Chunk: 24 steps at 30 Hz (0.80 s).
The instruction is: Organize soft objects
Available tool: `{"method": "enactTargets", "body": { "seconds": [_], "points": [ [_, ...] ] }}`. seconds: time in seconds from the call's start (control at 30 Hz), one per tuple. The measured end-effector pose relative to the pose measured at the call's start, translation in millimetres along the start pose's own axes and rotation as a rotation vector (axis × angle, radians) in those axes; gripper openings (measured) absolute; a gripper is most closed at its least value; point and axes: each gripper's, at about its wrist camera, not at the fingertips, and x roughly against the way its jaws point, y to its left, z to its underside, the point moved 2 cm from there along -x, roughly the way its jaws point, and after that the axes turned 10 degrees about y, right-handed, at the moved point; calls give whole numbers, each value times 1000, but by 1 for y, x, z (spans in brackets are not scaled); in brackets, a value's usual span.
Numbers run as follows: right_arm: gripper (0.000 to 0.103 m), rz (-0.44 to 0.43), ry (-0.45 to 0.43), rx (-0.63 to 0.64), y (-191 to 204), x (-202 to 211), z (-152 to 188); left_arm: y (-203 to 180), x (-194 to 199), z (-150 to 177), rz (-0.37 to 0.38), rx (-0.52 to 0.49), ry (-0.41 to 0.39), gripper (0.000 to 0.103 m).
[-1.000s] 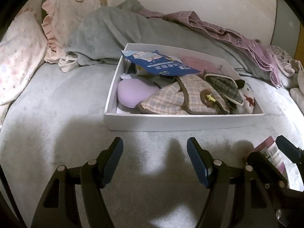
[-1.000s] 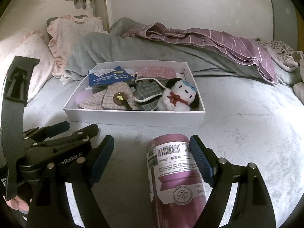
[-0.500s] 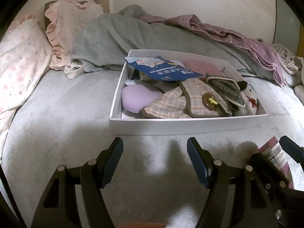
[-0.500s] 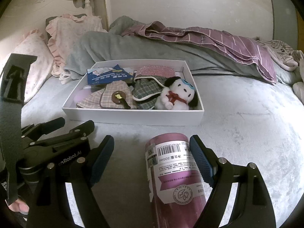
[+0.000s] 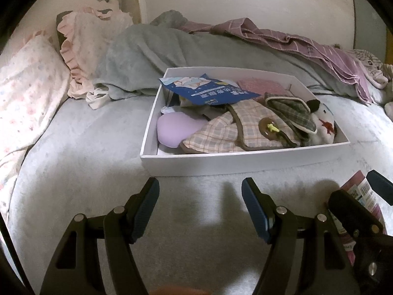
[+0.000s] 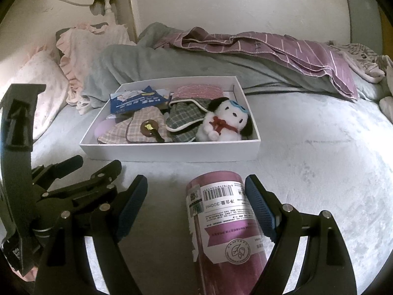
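A white box (image 5: 233, 162) (image 6: 172, 151) lies on the grey bed, holding a white plush dog (image 6: 223, 123), a pink plaid pouch (image 5: 221, 135), a green plaid pouch (image 6: 184, 118), a lilac cushion (image 5: 176, 127), a blue packet (image 5: 211, 93) and a pink cloth (image 6: 196, 89). My left gripper (image 5: 199, 186) is open over bare bedding just short of the box. My right gripper (image 6: 195, 182) is open too. A magenta bottle (image 6: 226, 221) sits between its jaws, close against the right pad, with a wide gap to the left one.
Pink frilled pillows (image 5: 81, 44) lie at the back left. A grey blanket (image 5: 152, 49) and a purple striped cloth (image 6: 270, 46) are heaped behind the box. Open grey bedding stretches right of the box (image 6: 319, 147).
The left wrist view has tilted up a little, so the box sits lower and further right in it. The right gripper and the bottle look unchanged.
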Motion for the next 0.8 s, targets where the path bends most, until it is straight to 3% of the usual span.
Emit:
{"method": "enactTargets", "body": {
  "seconds": [0.8],
  "points": [
    [83, 14, -1, 18, 1, -1, 0, 1, -1, 0, 9, 5, 7, 70]
  ]
}}
